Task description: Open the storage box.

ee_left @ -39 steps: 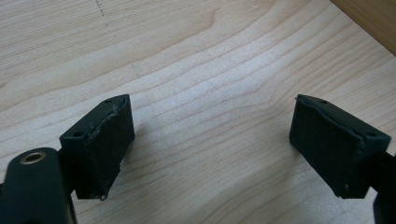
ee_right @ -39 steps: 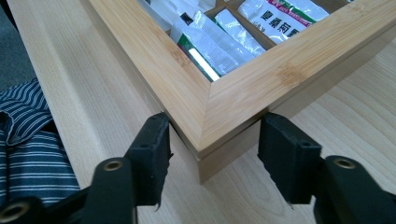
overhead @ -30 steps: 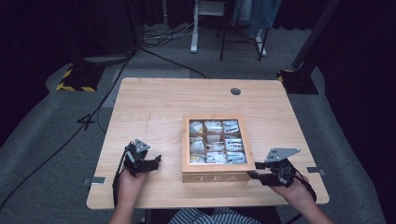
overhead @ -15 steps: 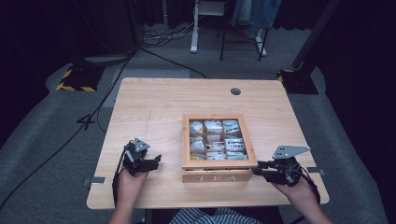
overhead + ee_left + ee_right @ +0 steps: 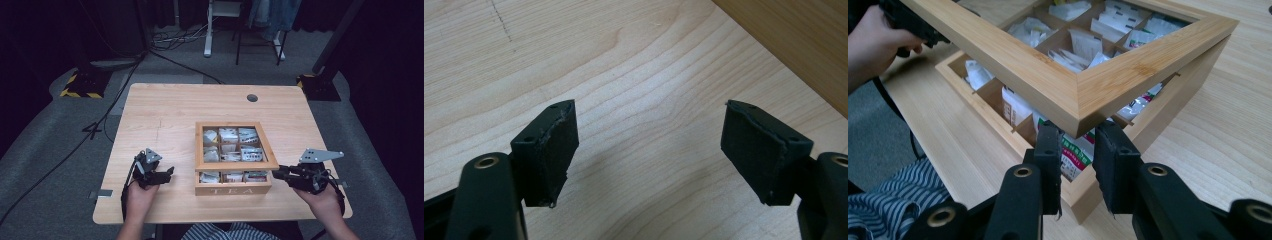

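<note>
A wooden tea box (image 5: 233,190) marked TEA stands near the table's front edge, its compartments full of tea bags (image 5: 229,145). Its glass-paned lid (image 5: 235,165) is tilted up at the front. My right gripper (image 5: 276,173) reaches in from the right. In the right gripper view its jaws have just been closing, and my right gripper (image 5: 1078,134) is now shut on the near corner of the lid (image 5: 1048,85), raised off the box (image 5: 1173,100). My left gripper (image 5: 169,173) rests left of the box. In the left gripper view my left gripper (image 5: 649,145) is open over bare wood.
The light wooden table (image 5: 165,115) has a round cable hole (image 5: 252,97) at the back right. Both of the person's hands come in over the front edge. Cables and stand legs lie on the grey floor beyond the table.
The right gripper has risen slightly at the box's front right corner. The lid's front edge has lifted, showing the front row of tea bags beneath it. The left gripper has stayed put.
</note>
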`<state>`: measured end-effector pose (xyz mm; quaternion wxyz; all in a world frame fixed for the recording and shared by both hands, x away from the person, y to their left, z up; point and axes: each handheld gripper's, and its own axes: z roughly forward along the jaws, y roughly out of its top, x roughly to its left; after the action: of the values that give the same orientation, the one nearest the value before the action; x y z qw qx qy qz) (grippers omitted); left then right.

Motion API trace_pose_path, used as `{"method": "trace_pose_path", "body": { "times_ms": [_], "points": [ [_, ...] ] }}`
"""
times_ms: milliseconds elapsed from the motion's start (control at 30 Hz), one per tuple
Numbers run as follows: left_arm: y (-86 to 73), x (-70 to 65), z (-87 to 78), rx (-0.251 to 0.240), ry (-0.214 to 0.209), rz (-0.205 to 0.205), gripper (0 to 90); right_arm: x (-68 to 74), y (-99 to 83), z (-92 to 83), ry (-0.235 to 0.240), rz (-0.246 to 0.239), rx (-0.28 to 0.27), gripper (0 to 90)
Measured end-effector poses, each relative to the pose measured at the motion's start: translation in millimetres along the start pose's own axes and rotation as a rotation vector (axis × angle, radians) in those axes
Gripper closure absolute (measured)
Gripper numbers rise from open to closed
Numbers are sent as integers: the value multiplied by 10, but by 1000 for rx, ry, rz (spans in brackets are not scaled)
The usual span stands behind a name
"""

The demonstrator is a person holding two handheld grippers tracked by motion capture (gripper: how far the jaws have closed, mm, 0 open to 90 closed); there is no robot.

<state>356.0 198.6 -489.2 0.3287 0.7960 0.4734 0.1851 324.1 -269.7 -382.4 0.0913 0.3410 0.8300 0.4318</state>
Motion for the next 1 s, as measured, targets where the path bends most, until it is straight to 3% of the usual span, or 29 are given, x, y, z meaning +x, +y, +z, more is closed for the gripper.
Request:
{"method": "trace_pose_path", "body": {
  "times_ms": [333,667,767,1000],
  "points": [
    [-23,16,62,32,11,-6,247,23,159,-60,-52,9,-33,743],
    [-3,-1,106,45,14,15,252,17,325,-98,-105,12,-74,742],
    [0,-13,112,44,11,16,252,-7,346,-108,-140,25,-88,696],
    [1,-24,108,54,13,25,251,6,403,-120,-183,-5,-109,690]
  ]
}}
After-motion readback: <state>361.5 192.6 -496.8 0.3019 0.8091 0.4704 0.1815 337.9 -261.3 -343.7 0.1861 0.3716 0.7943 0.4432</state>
